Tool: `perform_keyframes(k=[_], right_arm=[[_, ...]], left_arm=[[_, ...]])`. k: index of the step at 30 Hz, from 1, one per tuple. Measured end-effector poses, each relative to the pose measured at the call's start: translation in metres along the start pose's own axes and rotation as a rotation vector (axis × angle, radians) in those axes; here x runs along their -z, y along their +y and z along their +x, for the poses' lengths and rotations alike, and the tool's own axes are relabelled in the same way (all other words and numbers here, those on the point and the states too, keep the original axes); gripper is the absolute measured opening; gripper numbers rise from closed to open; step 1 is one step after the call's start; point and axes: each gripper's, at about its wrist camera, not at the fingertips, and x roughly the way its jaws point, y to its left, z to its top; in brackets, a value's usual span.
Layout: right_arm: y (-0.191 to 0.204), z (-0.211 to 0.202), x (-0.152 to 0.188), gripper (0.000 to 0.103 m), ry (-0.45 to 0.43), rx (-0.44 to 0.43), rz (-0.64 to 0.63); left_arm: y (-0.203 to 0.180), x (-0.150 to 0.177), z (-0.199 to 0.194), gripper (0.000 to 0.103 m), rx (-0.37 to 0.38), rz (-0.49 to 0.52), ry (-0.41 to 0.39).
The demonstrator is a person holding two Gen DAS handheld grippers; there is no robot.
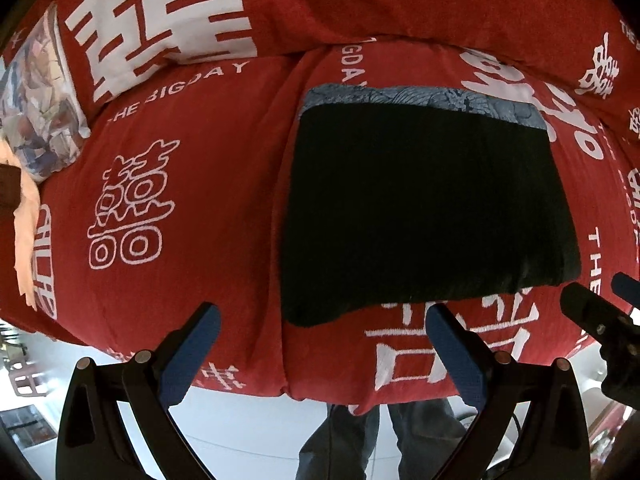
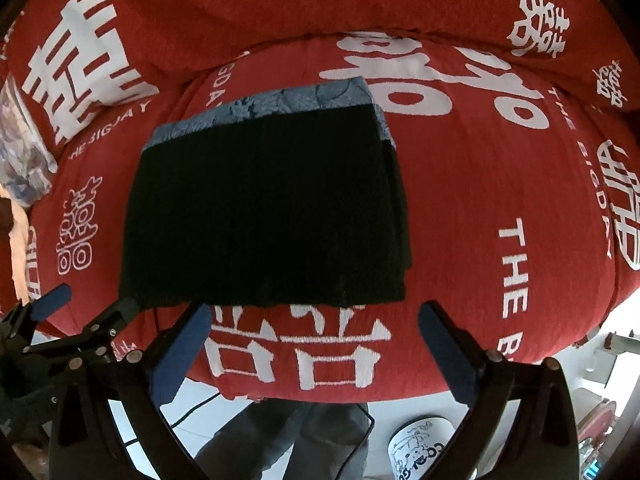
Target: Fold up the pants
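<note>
Black pants (image 1: 428,208) lie folded into a flat rectangle on a red sofa cover (image 1: 180,184), on top of a grey patterned folded cloth (image 1: 420,98) whose far edge shows. In the right wrist view the same black pants (image 2: 264,212) fill the middle, with the grey cloth (image 2: 280,100) behind. My left gripper (image 1: 322,352) hangs open over the sofa's front edge, left of the pants, nothing between its blue pads. My right gripper (image 2: 314,354) is open too, just in front of the pants' near edge, empty. Each gripper shows at the other view's side.
The red sofa cover (image 2: 480,208) bears white characters and lettering. A patterned cushion (image 1: 36,120) sits at the far left. Below the sofa edge are a pale floor, the person's legs (image 1: 352,436) in grey trousers, a cable (image 2: 352,452) and a white printed object (image 2: 420,452).
</note>
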Motion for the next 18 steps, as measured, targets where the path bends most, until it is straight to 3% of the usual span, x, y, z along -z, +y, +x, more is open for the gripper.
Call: perform_keyframes(k=[18], right_arm=[[0.0033,-0.0069,0.0104,0.103,-0.019,0.079,-0.005]], left_arm=[[-0.0051,0.0106,-0.0074,0.103,-0.009,0.021,-0.009]])
